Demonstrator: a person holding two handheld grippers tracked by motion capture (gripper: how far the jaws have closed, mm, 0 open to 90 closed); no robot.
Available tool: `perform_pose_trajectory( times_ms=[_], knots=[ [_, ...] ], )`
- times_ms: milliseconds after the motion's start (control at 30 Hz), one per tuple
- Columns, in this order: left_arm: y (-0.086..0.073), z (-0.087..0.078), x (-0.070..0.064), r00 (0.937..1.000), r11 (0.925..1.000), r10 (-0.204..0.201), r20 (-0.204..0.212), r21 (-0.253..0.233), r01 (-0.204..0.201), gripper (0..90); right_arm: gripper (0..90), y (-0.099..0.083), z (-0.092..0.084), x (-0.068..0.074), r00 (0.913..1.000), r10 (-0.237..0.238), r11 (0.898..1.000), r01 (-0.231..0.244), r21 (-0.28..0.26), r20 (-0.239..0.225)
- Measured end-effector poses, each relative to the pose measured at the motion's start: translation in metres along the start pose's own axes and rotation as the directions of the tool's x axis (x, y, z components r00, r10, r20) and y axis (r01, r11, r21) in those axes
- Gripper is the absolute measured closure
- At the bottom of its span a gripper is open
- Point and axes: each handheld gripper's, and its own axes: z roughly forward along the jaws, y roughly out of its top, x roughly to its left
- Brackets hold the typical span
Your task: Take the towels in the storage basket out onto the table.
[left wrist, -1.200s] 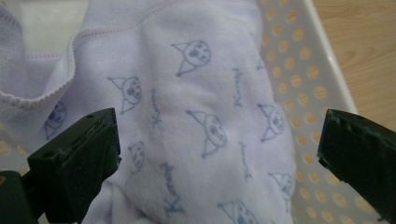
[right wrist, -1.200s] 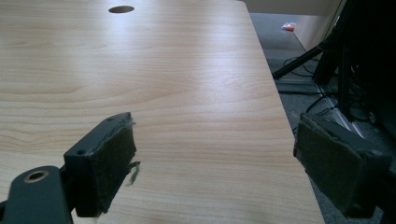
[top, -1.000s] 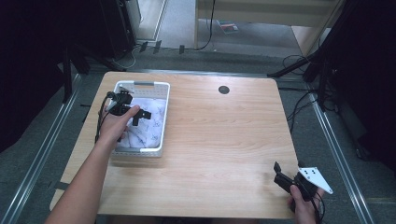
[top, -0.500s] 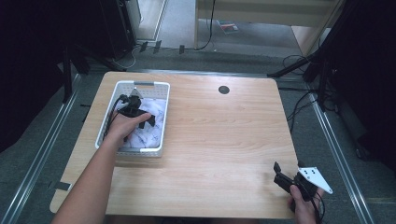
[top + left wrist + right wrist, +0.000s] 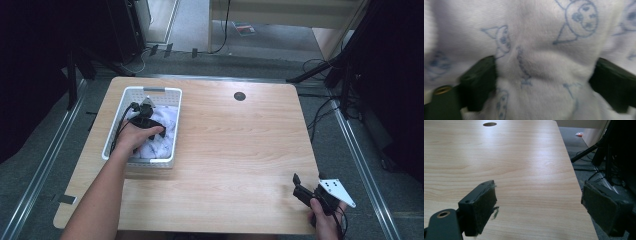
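1. From above, a person's left hand point(image 5: 134, 136) holds the left gripper point(image 5: 145, 116) down inside a white slatted plastic basket point(image 5: 172, 125) at the left of a light wooden table point(image 5: 235, 145). The basket holds a crumpled white soft cloth printed with small blue drawings point(image 5: 162, 120).
2. The left gripper view looks straight into that cloth point(image 5: 531, 50). The two black jaws stand wide apart, pressed into the fabric, with a thick fold bulging between them. They have not closed on it.
3. The step in hand appears to be taking hold of the cloth. To do it well, the jaws should probably close on the raised fold between them, catching enough layers that the cloth lifts whole and nothing snags on the basket wall.
4. The right gripper point(image 5: 306, 192) rests at the table's near right corner, well apart from the basket. In the right gripper view, the right gripper's padded jaws are spread wide over bare wood, holding nothing.
5. The high view gives the layout but hides the left gripper's jaws under the hand. The left gripper view supplies the jaw spacing and the printed pattern. The right gripper view shows a frayed pad point(image 5: 485, 207) on one jaw.
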Motion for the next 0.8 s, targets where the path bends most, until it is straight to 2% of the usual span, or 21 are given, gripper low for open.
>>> perform_pose_trajectory(
  times_ms=[67,133,267,400,533,700,800],
  knots=[
    [-0.001,-0.002,-0.001,0.9998,0.9999,0.008,0.017,-0.010,-0.008,35.5,13.2,0.000,0.000,0.000,1.0000,-0.001,1.000,0.001,0.000,0.000],
    [-0.003,-0.003,0.001,0.9993,0.9998,-0.001,0.037,-0.021,0.002,46.9,13.2,0.000,0.000,0.000,1.0000,-0.002,1.000,0.002,0.001,0.001],
    [-0.004,-0.004,0.005,0.9968,0.9991,-0.028,0.074,-0.030,0.030,59.7,13.2,0.000,0.000,0.000,1.0000,-0.001,1.000,0.001,0.001,0.001],
    [-0.003,-0.006,0.007,0.9921,0.9967,-0.076,0.100,-0.020,0.078,64.4,13.2,0.000,0.000,0.000,1.0000,0.000,1.000,0.000,0.001,0.000],
    [-0.002,-0.015,0.008,0.9932,0.9964,-0.078,0.087,-0.026,0.081,65.5,13.2,0.000,0.000,-0.001,1.0000,0.009,1.000,-0.009,-0.001,0.001],
    [0.002,-0.037,0.013,0.9936,0.9952,-0.079,0.080,-0.051,0.083,65.8,13.2,0.000,-0.001,-0.001,0.9999,0.015,1.000,-0.015,-0.003,-0.001],
    [0.005,-0.056,0.015,0.9915,0.9924,-0.086,0.097,-0.079,0.094,65.7,13.2,0.000,-0.001,-0.001,0.9999,0.016,1.000,-0.016,-0.001,-0.002]
  ],
)
